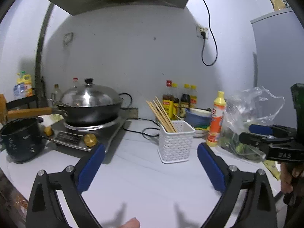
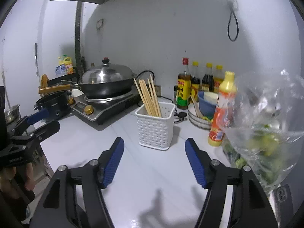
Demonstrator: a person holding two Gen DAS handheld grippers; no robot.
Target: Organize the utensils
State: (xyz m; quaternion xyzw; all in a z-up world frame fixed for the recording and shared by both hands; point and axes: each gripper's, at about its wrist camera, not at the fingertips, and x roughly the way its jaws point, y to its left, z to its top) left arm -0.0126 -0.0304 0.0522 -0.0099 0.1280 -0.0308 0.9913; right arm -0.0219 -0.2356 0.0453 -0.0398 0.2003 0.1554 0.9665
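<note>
Both hand-held grippers are empty right now: the left hand-held gripper (image 1: pixel 151 168) has its blue pads spread wide and the right hand-held gripper (image 2: pixel 154 162) is parted too, a bit less, with nothing but bare white desk (image 2: pixel 152 180) between the jaws of either one. The chopsticks (image 1: pixel 161 114) are all standing in the white basket (image 1: pixel 175 142), leaning toward the upper left, sitting mid-frame in both views just beyond the fingertips. So to me this looks like the tail end of the job, utensils already binned. I can't spot any loose ones on the desk, though the bowls (image 2: pixel 203 110) at right seem to have something sticking out; too small to tell what. Around it: a stove with a lidded wok (image 1: pixel 89 104) at left, an orange bottle (image 1: pixel 216 117) and a plastic bag (image 1: pixel 250 123) at right. If there's a next move, it'd be hunting for stragglers near those bowls without knocking the bottle.
</note>
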